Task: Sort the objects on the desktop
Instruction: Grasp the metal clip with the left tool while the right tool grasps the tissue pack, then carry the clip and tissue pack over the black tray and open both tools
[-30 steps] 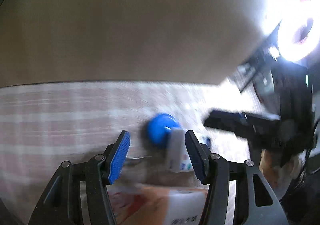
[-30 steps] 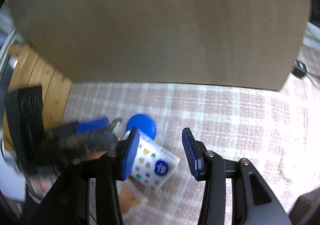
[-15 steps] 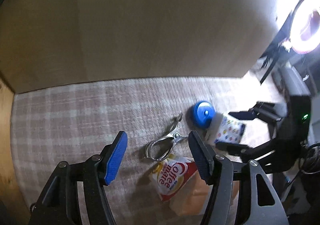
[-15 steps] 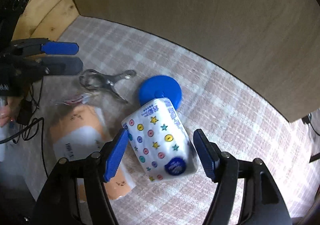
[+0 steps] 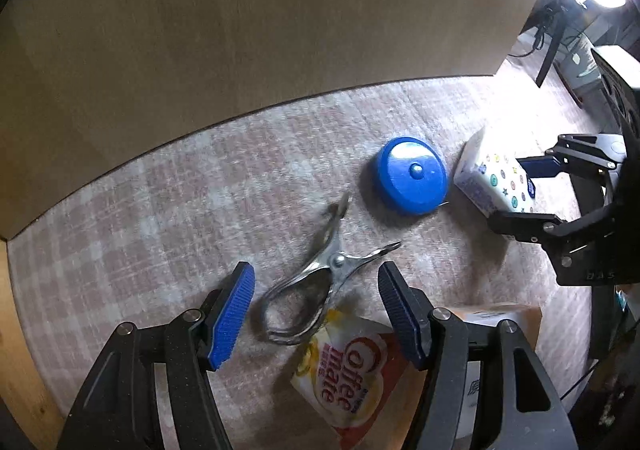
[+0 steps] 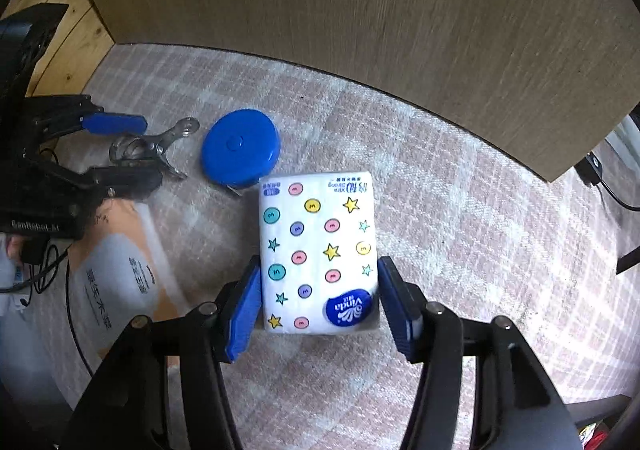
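A white tissue pack (image 6: 318, 254) with coloured dots and stars lies flat on the checked cloth (image 6: 460, 218). My right gripper (image 6: 320, 270) is closing on its near end, both pads meeting its long sides. A blue round tape measure (image 6: 240, 148) sits just beyond the pack. To the left lies a metal spring clip (image 5: 320, 286), and my left gripper (image 5: 316, 278) stands open astride it, fingers clear of the metal. The left wrist view also shows the tape measure (image 5: 412, 174), the tissue pack (image 5: 490, 182) and the right gripper (image 5: 528, 192) on it.
A Coffee mate sachet (image 5: 344, 366) and an orange box (image 5: 500, 316) lie at the near edge, close under the clip. A tall wooden board (image 6: 360, 10) walls off the back of the cloth. Cables (image 6: 612, 194) trail at the far right.
Both grippers tipped downward and sank toward the cloth. The right one came down around the tissue pack and narrowed onto it. The left one moved over the clip, which now lies between its fingers.
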Available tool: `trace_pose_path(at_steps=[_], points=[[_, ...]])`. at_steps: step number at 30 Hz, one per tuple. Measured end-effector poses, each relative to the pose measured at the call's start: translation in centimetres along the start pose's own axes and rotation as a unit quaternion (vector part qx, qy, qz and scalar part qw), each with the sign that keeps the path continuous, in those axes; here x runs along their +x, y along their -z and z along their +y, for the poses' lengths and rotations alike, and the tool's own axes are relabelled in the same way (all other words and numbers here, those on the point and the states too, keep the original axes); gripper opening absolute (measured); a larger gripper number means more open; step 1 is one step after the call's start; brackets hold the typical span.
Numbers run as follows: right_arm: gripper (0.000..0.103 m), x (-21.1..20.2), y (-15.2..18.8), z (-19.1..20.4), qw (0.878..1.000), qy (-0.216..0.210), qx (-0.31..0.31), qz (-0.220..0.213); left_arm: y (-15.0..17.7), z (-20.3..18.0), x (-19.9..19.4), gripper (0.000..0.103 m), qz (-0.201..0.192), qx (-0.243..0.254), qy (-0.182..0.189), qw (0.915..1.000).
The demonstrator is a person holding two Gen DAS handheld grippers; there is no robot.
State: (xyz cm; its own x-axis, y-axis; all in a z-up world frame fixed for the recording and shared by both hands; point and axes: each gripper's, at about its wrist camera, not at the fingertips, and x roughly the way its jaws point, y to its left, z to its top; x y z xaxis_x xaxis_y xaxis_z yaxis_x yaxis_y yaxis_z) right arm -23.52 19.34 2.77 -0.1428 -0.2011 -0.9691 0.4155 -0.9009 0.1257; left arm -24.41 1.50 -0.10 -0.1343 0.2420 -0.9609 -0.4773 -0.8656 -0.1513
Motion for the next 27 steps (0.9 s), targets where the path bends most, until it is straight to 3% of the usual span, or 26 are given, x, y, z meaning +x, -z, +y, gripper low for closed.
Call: trace_pose_path(at_steps=[4,6,8,19,25,27], points=[[0.060,0.2,-0.8,0.1,1.000,0.015,-0.005,-0.001,0.1,-0.3,0.1,0.058,-0.003,0.007,-0.013,0.9999],[0.060,0.4,-1.0,0.2,1.000,0.025,-0.013,-0.003,0.3,-0.1,0.0,0.042,-0.006,0.002,-0.016,0.9999],[0.051,0.3,-1.0,0.0,0.999,0.031,-0.012,-0.010,0.4,0.4,-0.2,0.026,-0.008,-0.009,-0.024,0.9996],[0.050,-2.9,0.1,-4.6,0.998,-0.012,0.057,-0.037,2.0,2.9,-2.3,0.026,-0.040,-0.068,-0.027,0.9965],[0.050,-8.6,3.4,-7.0,0.994,-0.010,0.075,-0.076,2.3,1.9,-6.2,0.026,-0.080,-0.070,-0.018,0.9942],[0.050,-9.5,4.9,-5.7,0.993,-0.006,0.086,-0.086,2.4,0.7,-7.5,0.026,-0.089,-0.064,-0.016,0.9939]])
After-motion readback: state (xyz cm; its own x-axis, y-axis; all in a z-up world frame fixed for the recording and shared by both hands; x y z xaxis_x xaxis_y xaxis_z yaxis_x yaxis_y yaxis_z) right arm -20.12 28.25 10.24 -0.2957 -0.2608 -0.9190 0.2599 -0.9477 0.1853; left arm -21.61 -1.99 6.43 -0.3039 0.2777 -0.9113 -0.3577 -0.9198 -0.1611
